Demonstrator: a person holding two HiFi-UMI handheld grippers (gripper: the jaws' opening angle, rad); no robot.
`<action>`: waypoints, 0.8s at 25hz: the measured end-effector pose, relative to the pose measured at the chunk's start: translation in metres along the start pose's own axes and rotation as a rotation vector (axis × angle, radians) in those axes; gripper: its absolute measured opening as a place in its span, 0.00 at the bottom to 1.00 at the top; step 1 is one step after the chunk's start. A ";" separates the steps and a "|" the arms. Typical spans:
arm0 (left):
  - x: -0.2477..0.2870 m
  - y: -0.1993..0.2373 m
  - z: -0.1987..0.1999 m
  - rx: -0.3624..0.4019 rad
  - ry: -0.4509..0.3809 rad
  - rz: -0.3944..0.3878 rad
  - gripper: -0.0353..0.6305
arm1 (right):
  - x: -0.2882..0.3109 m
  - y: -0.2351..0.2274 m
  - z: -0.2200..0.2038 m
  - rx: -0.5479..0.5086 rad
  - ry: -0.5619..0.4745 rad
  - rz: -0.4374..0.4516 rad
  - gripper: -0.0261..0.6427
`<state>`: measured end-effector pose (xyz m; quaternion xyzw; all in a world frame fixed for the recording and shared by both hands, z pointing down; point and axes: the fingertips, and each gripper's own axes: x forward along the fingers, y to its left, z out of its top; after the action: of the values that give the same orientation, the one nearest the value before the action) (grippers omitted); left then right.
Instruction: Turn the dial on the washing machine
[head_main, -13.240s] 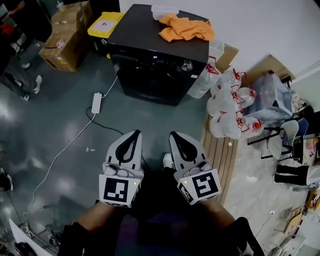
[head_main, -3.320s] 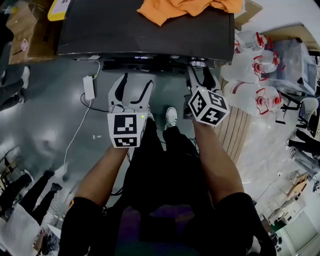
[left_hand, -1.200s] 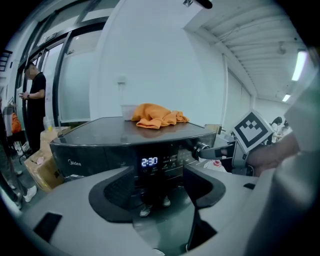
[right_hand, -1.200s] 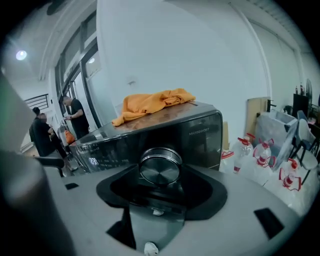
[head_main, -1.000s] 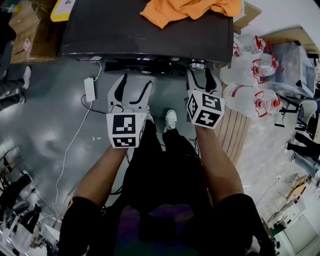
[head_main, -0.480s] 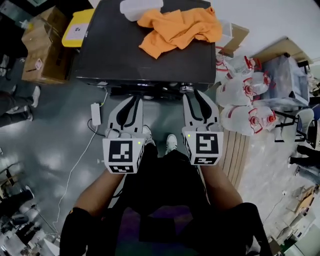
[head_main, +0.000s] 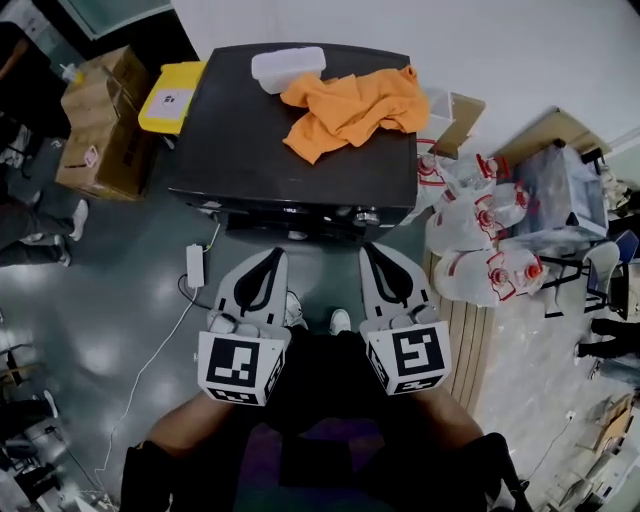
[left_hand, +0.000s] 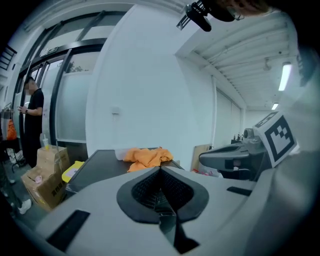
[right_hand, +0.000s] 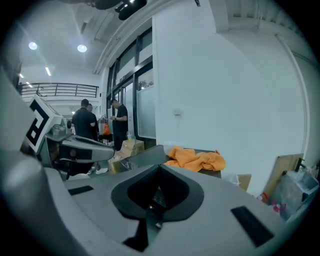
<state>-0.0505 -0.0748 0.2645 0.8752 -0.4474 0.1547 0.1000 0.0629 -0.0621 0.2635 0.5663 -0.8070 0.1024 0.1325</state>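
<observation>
Dial (head_main: 370, 216) is sitting on the front panel of the one black washing machine (head_main: 300, 140), towards its right end, and neither gripper is touching it. Two grippers are hovering side by side, short of the machine's front: the left gripper (head_main: 275, 258) and the right gripper (head_main: 370, 252), each showing one marker cube. Both pairs of jaws have just been closing and are now meeting tip to tip with nothing between them. On the machine's lid one orange cloth (head_main: 350, 100) is lying crumpled, with one clear plastic tub (head_main: 288, 68) just beside it at the back. One white power strip (head_main: 194, 265) is lying on the floor to the left, and two white shoes (head_main: 340, 320) are peeking out between the grippers.
</observation>
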 end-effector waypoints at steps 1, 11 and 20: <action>-0.004 -0.002 0.003 0.001 -0.004 -0.003 0.07 | -0.004 0.003 0.005 0.005 -0.007 0.008 0.07; -0.016 -0.014 0.007 0.025 -0.002 -0.019 0.07 | -0.018 0.022 0.011 -0.021 -0.004 0.050 0.06; -0.019 -0.015 0.003 0.026 0.001 -0.022 0.07 | -0.018 0.022 0.007 -0.014 0.000 0.053 0.06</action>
<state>-0.0478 -0.0531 0.2542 0.8811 -0.4358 0.1598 0.0905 0.0470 -0.0404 0.2507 0.5439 -0.8223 0.1003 0.1339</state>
